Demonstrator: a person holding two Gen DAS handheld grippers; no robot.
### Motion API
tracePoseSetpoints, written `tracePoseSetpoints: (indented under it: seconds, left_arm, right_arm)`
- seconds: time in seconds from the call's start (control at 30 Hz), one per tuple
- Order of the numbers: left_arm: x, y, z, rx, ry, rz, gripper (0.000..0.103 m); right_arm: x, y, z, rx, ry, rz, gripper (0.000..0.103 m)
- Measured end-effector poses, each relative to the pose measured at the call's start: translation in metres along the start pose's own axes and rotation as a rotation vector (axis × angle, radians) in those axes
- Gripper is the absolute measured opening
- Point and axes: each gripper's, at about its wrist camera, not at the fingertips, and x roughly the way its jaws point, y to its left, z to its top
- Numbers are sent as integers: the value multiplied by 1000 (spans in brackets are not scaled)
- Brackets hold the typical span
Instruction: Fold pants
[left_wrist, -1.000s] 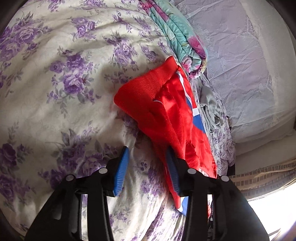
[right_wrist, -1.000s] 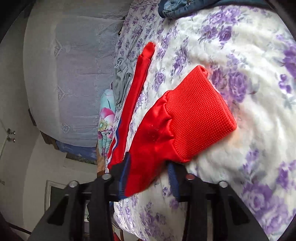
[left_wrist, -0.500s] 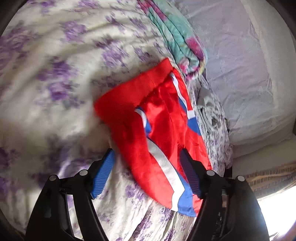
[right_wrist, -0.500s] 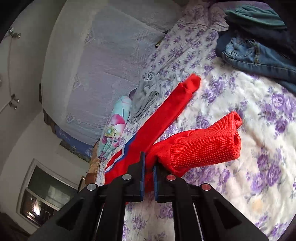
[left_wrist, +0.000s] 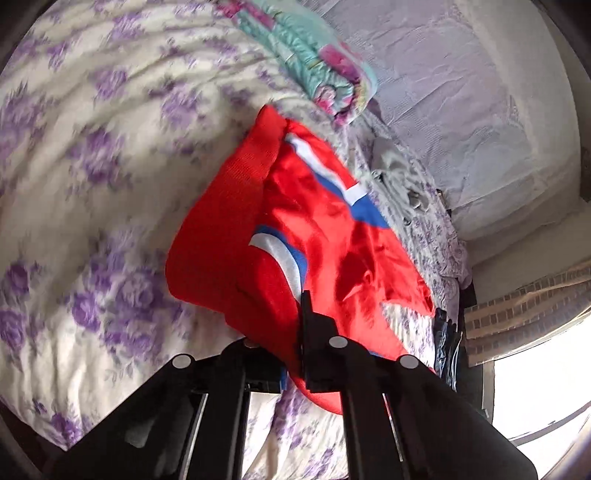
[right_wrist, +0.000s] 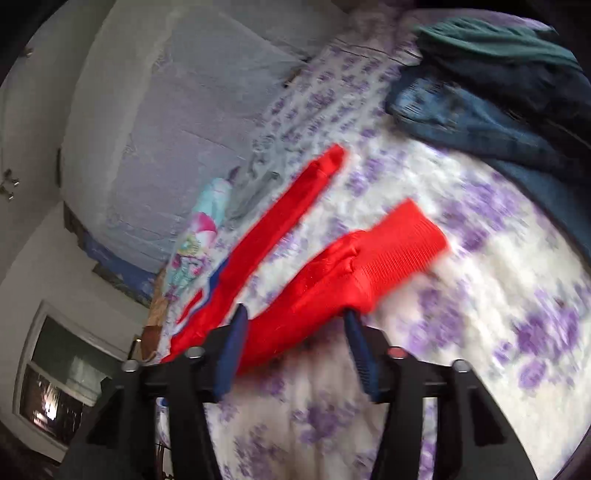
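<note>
The red pants (left_wrist: 295, 236) lie on a bed covered by a purple-flowered bedspread (left_wrist: 92, 206), bunched up near the left tongs (left_wrist: 291, 332). In the left wrist view those tongs are pressed together on a fold of the red cloth, whose white and blue stripes (left_wrist: 284, 258) curl just above the pinch; the ribbed red waistband (left_wrist: 221, 221) spreads to the left of it, resting on the bedspread.

In the right wrist view the right tongs (right_wrist: 295, 339) stand spread, their blue pads (right_wrist: 232, 343) on either side of one red leg, which runs between them without being squeezed (the picture is blurred, so fine contact cannot be told). That leg ends in a ribbed cuff (right_wrist: 399, 243) lying to the far right on the bedspread. The other leg (right_wrist: 280, 218) stretches away farther left, apart from the first, with its stripe near the tongs.

Far right on the bed sits a pile of jeans (right_wrist: 480, 122) and dark clothes. At the far left edge of the bed lie a grey garment (right_wrist: 258, 181) and a rolled teal floral blanket (left_wrist: 314, 62), just beside a pale lilac headboard cover (left_wrist: 461, 103).
</note>
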Motion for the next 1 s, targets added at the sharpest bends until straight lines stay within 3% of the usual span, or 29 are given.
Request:
tracePoseSetpoints:
  seconds: [0.1,0.17,0.4,0.43,0.47,0.5,0.63,0.77,0.8,0.83,0.9,1.0]
  left_arm:
    - [10,22,-8,-44,34,-1,5]
    - [10,25,-9,-50,32,-11,5]
    - [10,22,-11,-45,28,19,5]
    - [12,21,-10,-48,30,20,5]
    - [12,21,-9,-51,31,20,5]
    - [12,18,-8,-48,29,19,5]
    - [3,6,-12,27,8,20,5]
    - [13,20,-22,21,75,-3,5]
    - [13,24,-24,12,80,-15,5]
    - [12,26,-25,8,81,-30,5]
    - [7,29,-27,-4,91,-44,6]
    - [-8,25,-31,28,82,-17,8]
  right_arm:
    - [-20,-21,-17,67,3,50,55]
    - [-25,-18,-21,64,-10,73,56]
    - [30,-12,-5,123,20,85,51]
    - [38,-9,-2,120,27,92,39]
    - [43,-7,0,130,38,107,11]
    - [42,-4,1,140,34,132,6]
    - [-4,26,-1,-71,-90,141,6]
    - [-6,-20,-25,19,33,-5,6]
    - [-6,-30,-33,53,58,-1,6]
    - [-12,-32,-37,60,54,10,5]
    - [-24,-23,-36,26,39,-18,11]
    - [-42,-10,-33,-22,-28,-73,15]
